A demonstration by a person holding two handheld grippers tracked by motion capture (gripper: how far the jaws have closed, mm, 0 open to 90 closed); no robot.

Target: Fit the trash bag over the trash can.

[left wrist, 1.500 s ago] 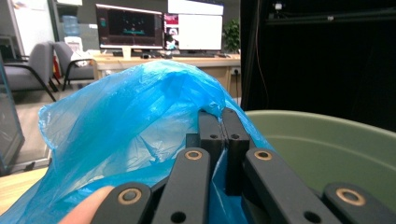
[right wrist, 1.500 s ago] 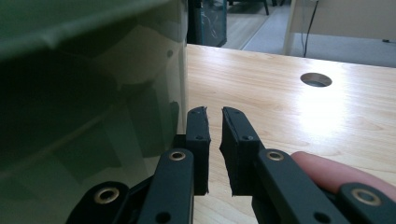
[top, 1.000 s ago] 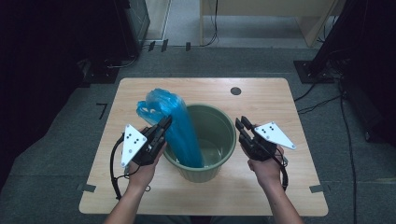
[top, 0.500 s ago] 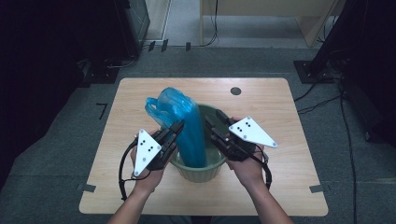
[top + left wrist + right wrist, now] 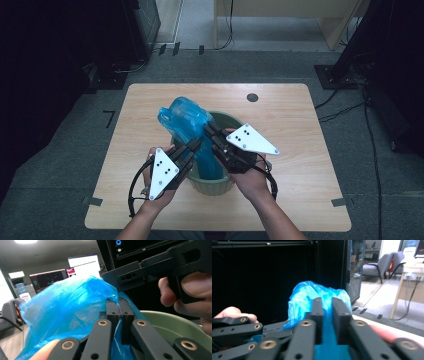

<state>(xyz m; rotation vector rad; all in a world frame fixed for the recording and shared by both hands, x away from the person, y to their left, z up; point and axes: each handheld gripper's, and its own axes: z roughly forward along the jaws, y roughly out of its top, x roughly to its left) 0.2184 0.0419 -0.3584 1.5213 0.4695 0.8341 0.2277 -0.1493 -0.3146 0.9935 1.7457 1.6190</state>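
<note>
- left claw is clamped on the blue plastic bag
- right claw has bag film between its jaws, can't tell if it's pinched
- bag sticks up out of the green bin on the desk

I see the bin standing on the counter, near its front edge. The bag hangs into the bin and rises above its rim, leaning left. My left gripper is at the bag's left side, my right gripper at its right, and the bag passes between the jaws of each.
</note>
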